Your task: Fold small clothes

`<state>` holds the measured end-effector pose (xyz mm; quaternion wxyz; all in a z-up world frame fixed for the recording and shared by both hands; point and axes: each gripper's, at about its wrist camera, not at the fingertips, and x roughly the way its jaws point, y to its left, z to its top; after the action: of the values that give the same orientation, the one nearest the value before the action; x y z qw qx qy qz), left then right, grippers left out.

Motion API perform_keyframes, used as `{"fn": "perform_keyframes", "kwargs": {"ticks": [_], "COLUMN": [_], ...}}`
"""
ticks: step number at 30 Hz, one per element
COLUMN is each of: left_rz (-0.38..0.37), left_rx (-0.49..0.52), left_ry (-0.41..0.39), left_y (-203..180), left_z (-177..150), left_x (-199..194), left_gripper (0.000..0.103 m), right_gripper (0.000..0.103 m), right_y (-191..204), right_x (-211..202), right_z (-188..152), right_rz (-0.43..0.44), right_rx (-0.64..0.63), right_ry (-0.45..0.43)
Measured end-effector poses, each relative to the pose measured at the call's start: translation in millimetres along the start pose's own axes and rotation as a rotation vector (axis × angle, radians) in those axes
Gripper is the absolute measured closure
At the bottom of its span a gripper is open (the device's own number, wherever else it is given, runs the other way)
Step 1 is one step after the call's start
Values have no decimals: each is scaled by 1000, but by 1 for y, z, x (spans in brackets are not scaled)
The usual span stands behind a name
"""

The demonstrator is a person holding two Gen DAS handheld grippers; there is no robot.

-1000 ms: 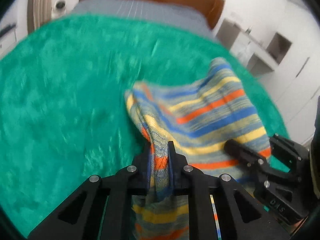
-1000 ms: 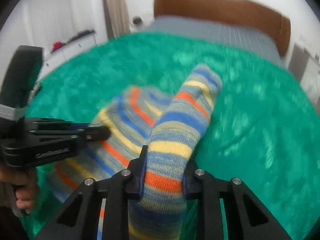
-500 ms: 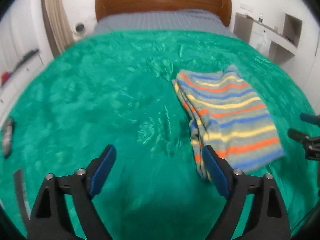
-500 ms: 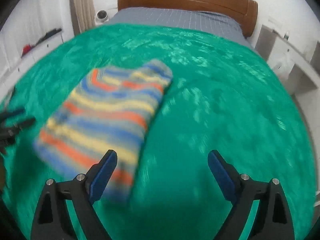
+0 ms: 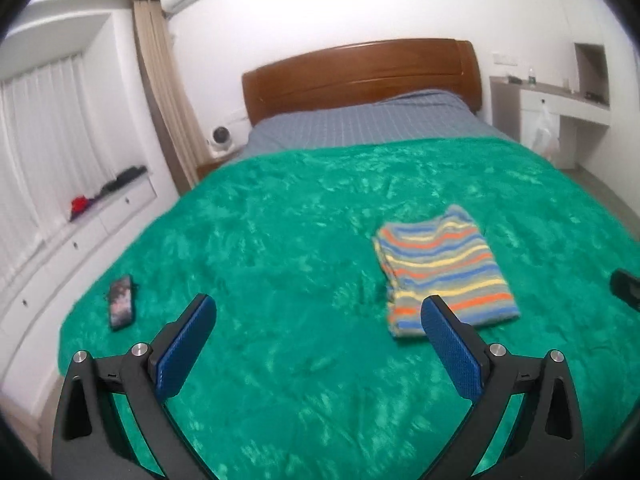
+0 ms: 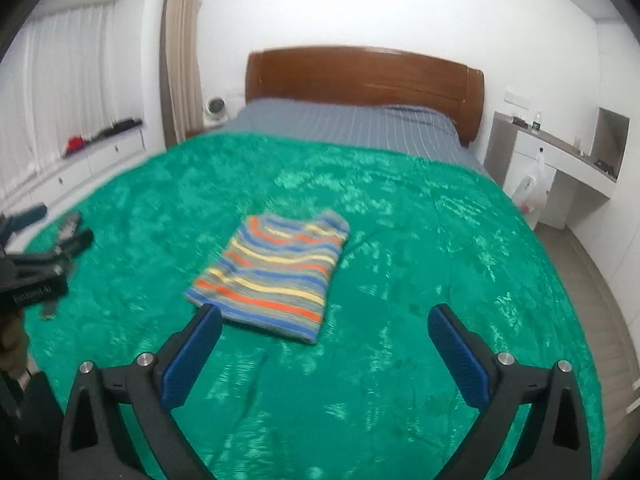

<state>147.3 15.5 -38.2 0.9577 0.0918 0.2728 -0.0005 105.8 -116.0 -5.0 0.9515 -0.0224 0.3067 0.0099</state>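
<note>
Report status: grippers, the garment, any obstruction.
Left gripper open, empty. Right gripper open, empty. Striped garment folded flat on green blanket, untouched. Phone lies well left, not in the way.

The right claw (image 5: 626, 290) is cut by the frame edge — only its tip shows; the dark object (image 5: 121, 307) is too small to identify.

Ahead of the gripper, a bed (image 5: 360, 420) under a green blanket (image 5: 280, 240) meets a wooden headboard (image 5: 360, 68). White walls (image 5: 360, 4), beige curtain (image 5: 160, 92) left, white desk (image 5: 560, 108) right.
</note>
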Motion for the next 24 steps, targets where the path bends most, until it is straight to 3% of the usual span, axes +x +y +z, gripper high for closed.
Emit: {"fn": "perform_keyframes", "kwargs": {"ticks": [4, 11, 18, 24], "left_rz": [-25, -32, -123, -129], "left_rx": [-23, 9, -55, -99], "left_ry": [45, 30, 84, 146], "left_y": [0, -8, -3, 4], "left_z": [-7, -19, -38, -51], "left_x": [-14, -49, -76, -85], "left_gripper": [0, 0, 0, 0], "right_gripper": [0, 0, 0, 0], "right_y": [7, 17, 23, 24], "right_x": [-18, -60, -71, -98], "right_z": [-3, -8, -26, -42], "right_rz": [35, 17, 127, 50], "right_rx": [10, 2, 38, 39], "right_ry": [19, -30, 91, 123]}}
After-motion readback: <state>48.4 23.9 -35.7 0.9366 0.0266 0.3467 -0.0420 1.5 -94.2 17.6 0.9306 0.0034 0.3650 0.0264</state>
